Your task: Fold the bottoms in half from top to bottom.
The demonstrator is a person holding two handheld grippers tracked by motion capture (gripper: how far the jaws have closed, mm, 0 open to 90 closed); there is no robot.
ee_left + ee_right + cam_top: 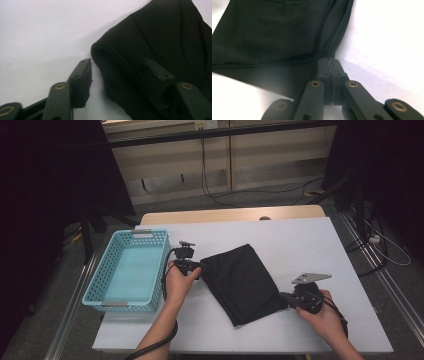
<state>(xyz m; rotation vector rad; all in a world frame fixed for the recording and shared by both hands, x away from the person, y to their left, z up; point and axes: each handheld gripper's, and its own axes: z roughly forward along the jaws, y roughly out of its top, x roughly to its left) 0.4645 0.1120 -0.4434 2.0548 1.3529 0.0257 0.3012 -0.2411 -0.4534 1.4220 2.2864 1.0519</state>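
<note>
The table (310,240) carries a blue basket (102,285) at the left, empty, and a folded black cloth (240,282) lying flat in the middle, just beside the basket but apart from it. So the cloth is folded, by the look of it, and not yet lifted or put away; moving it into the basket seems to be what is left. The right gripper (329,65) has its jaws pressed together at the cloth's near right corner, apparently pinching its edge. The left gripper (120,68) straddles the cloth's left corner, jaws half open, not gripping. No readable writing or labels anywhere.
</note>
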